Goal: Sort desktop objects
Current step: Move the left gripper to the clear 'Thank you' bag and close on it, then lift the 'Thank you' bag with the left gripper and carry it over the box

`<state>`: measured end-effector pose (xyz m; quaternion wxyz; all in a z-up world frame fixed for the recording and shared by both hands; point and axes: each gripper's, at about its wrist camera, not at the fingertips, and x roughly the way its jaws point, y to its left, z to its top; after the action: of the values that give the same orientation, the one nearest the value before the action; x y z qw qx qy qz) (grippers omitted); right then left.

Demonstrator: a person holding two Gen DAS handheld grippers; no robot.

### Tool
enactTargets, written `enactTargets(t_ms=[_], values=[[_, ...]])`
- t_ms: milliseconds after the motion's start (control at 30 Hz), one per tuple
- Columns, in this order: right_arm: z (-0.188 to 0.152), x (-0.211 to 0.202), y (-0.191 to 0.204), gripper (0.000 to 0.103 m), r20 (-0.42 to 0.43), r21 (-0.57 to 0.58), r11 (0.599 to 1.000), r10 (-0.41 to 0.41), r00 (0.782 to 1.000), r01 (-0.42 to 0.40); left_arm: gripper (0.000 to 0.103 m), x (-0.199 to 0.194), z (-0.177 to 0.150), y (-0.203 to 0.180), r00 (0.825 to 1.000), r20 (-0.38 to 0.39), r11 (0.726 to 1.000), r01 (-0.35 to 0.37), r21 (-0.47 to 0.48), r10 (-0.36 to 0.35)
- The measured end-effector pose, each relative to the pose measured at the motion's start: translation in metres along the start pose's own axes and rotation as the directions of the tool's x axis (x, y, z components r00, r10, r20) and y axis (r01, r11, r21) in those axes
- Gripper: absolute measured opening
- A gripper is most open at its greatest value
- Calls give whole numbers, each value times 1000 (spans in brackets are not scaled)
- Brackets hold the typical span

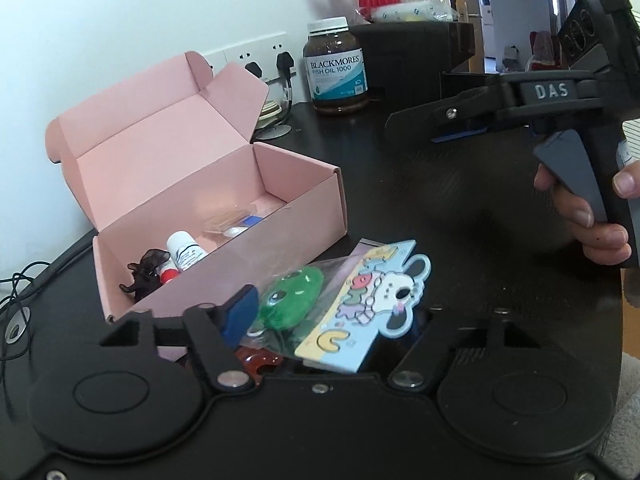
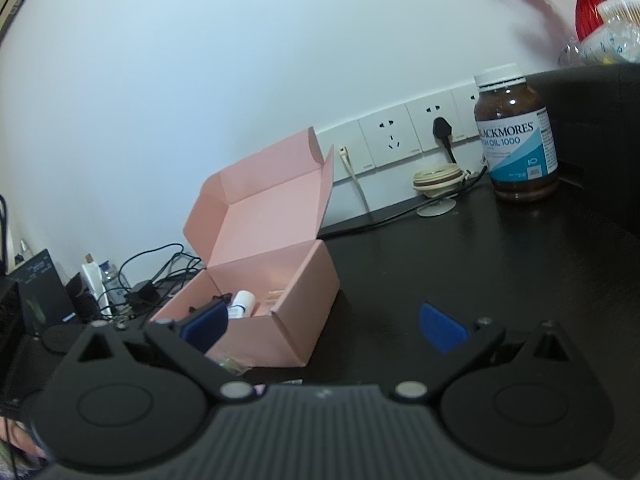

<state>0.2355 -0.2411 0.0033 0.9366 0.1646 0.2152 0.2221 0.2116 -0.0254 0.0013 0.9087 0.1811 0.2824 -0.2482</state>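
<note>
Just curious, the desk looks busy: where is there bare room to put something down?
The dark desk is bare between the pink box and the fish oil bottle. It's crowded beside the box's near wall, around the cartoon card packet.

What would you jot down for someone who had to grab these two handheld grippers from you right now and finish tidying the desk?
Left gripper: closed around the clear packet of hair clips, just in front of the pink box; whether the grip is firm is unclear.
Right gripper: open, empty, held above the dark desk.
Done: a white tube, a black claw clip and a small clear packet already lie in the box.
Left: get the hair clip packet into the box. The fish oil bottle stands at the back.
</note>
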Motion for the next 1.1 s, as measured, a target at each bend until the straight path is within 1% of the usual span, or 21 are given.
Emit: enactTargets(t_ms=[67, 100, 167, 200, 233, 267, 300, 367, 467, 633, 700, 933, 1033, 1100], values=[[0, 0, -1, 102, 0, 6, 1000, 11, 1000, -11, 66, 2, 1, 2, 1000, -4, 1000, 4, -12, -4], [0, 0, -2, 102, 0, 10, 1000, 17, 1000, -17, 64, 3, 2, 3, 1000, -4, 1000, 8, -19, -8], [1, 0, -1, 102, -2, 14, 1000, 28, 1000, -28, 52, 5, 4, 8, 1000, -6, 999, 17, -42, -17], [1, 0, -1, 102, 0, 15, 999, 31, 1000, -31, 49, 4, 5, 11, 1000, -2, 998, 22, -58, -22], [1, 0, -1, 102, 1, 16, 999, 34, 999, -34, 41, 3, 6, 14, 999, 3, 996, 35, -78, -34], [1, -1, -1, 102, 3, 16, 999, 37, 999, -37, 35, 2, 6, 17, 999, 5, 995, 42, -91, -42], [1, -1, -1, 102, 6, 15, 999, 40, 999, -40, 34, 1, 7, 18, 999, 10, 995, 34, -92, -33], [0, -2, 0, 102, 9, 13, 999, 45, 999, -45, 24, -1, 8, 21, 1000, 19, 995, 18, -96, -16], [0, -3, 2, 102, 13, 6, 999, 48, 999, -48, 22, -4, 9, 22, 1000, 30, 996, -6, -90, 8], [0, -4, 2, 102, 17, 5, 999, 51, 999, -51, 21, -9, 9, 16, 998, 37, 998, -42, -44, 44], [0, -4, 1, 102, 19, 8, 999, 52, 998, -52, 20, -11, 9, 15, 998, 42, 998, -51, -40, 52], [0, -5, 0, 102, 22, 13, 998, 54, 998, -54, 20, -30, 17, 11, 994, 101, 998, -47, -29, 50], [0, -4, -1, 102, 19, 17, 998, 54, 998, -54, 20, -38, 22, 13, 991, 119, 998, -54, -37, 58], [0, -4, -1, 102, 20, 19, 998, 51, 998, -52, 20, -42, 25, 18, 988, 136, 996, -72, -50, 78]])
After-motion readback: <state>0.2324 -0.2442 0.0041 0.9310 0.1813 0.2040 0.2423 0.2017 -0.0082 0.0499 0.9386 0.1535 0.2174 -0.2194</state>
